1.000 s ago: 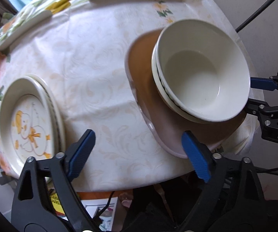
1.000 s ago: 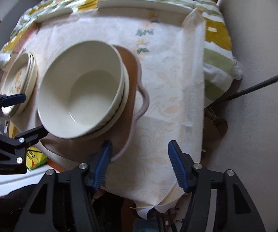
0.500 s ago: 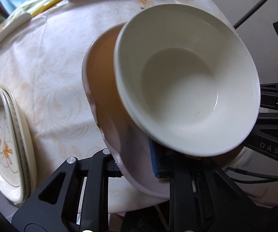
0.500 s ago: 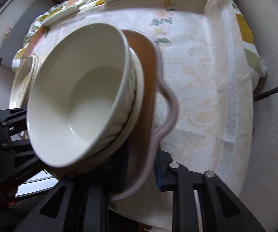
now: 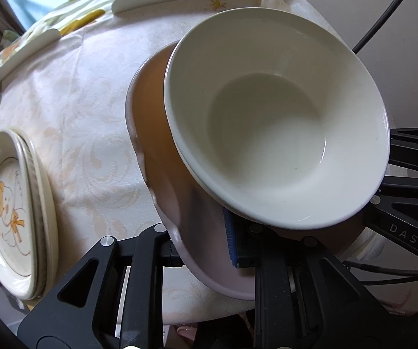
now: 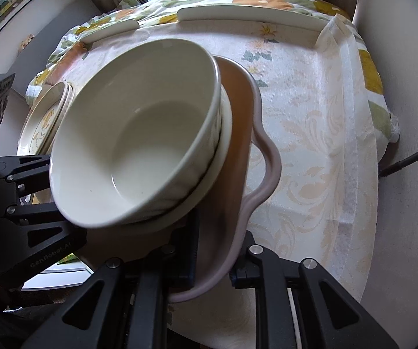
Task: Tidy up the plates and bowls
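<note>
A second ago both sets of jaws stood open beside the tray [image 5: 162,157]. Now the left gripper [image 5: 206,250] and right gripper [image 6: 214,264] clamp its rim, bowls [image 5: 281,122] looming nearer.

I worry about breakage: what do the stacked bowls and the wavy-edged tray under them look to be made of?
Stacked bowls: probably glazed ceramic, cream and glossy, with window glints along the rim. Wavy-edged tray: pale pink rim, tan inside, matte, with a thick rounded lip; plastic or stoneware, I cannot tell which.
</note>
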`<state>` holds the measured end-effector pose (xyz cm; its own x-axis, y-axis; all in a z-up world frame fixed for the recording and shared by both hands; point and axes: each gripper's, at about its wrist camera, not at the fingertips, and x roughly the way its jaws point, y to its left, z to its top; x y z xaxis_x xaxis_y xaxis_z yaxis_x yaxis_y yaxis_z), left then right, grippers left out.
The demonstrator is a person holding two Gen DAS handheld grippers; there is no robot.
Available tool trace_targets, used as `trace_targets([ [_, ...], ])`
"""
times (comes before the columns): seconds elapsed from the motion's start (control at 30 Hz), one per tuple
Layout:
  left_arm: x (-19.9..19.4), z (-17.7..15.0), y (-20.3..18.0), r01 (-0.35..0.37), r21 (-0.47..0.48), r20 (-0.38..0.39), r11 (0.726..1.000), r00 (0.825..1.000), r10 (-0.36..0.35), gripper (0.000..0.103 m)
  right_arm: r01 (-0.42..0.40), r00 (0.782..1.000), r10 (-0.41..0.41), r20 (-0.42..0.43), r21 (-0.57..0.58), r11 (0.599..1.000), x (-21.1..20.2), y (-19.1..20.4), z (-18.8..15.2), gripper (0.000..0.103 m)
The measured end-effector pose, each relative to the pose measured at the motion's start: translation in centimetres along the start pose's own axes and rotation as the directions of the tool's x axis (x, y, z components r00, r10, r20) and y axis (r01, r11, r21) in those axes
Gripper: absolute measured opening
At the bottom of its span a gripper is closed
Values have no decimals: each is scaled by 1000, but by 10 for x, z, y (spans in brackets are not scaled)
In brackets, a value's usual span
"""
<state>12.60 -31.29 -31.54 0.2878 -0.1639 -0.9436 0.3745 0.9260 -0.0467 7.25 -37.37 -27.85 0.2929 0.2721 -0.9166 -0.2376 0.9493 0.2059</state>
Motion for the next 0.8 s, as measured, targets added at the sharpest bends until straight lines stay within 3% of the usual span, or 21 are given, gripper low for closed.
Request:
trace_targets([
  [0.2, -38, -11, 4, -27, -12, 51, 1000, 998, 27, 17, 1, 999, 1, 37, -37, 999, -17, 20, 9, 16],
  [0.43, -93, -11, 35, -38, -20, 100, 999, 994, 40, 17, 16, 997, -11, 81, -66, 998, -42, 61, 33, 16],
  [0.8, -134, -28, 138, -42, 20, 87, 999, 995, 40, 17, 13, 994, -10, 106, -28, 1000, -27, 163, 70, 16],
])
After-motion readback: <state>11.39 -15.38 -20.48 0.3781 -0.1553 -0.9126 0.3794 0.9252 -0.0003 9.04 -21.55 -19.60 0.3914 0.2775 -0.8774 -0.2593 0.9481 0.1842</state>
